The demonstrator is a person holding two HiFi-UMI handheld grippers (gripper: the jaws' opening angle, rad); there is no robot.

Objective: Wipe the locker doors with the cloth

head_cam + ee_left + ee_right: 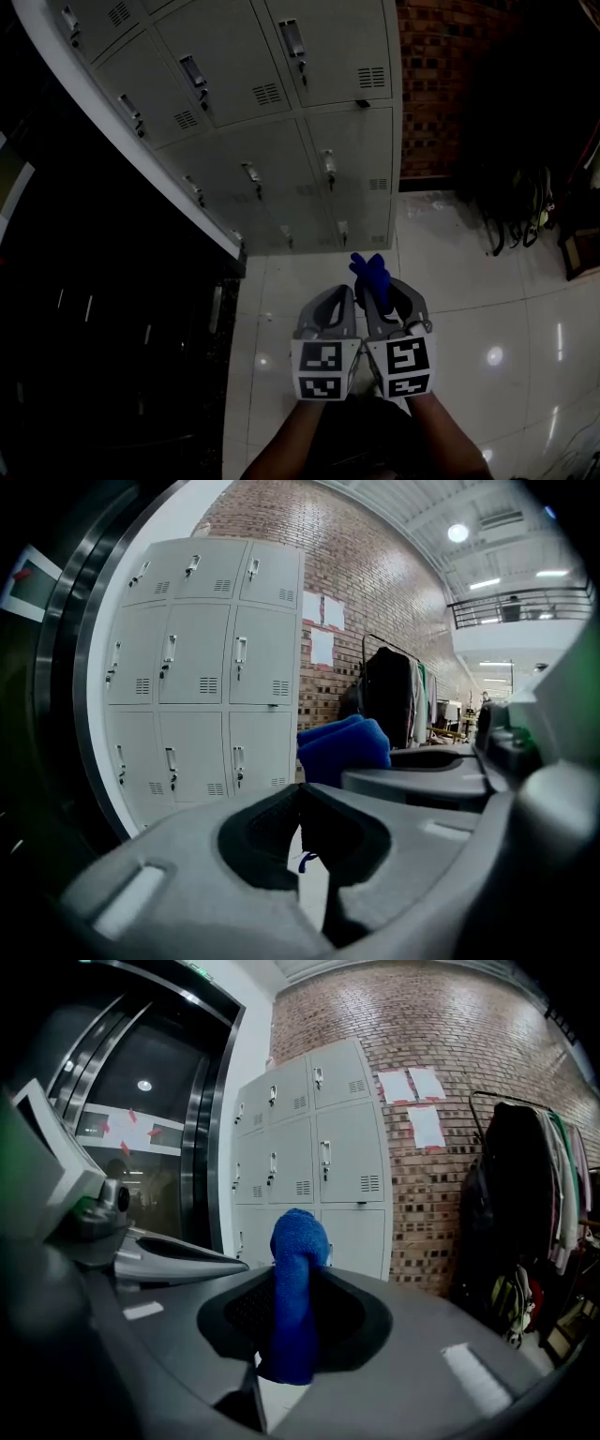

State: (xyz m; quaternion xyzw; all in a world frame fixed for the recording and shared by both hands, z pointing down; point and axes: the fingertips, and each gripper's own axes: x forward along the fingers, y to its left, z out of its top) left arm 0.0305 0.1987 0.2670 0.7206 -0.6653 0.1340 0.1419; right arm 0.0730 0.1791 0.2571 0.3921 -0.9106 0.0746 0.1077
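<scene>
A blue cloth point(369, 274) sticks up out of my right gripper point(386, 298), whose jaws are shut on it; in the right gripper view the cloth point(295, 1288) stands pinched between them. My left gripper point(330, 309) sits right beside it, shut with nothing held; its jaws meet in the left gripper view point(302, 794), where the cloth point(341, 745) shows to the right. The grey lockers point(281, 122) stand ahead, a good distance from both grippers, also seen as lockers point(202, 700) and lockers point(314, 1171).
A brick wall point(433, 84) adjoins the lockers on the right. A rack of dark clothes point(520, 187) hangs at the right, with clothes point(525, 1232) near the floor. A dark glass door frame point(112, 281) runs along the left. The floor is glossy white tile point(487, 309).
</scene>
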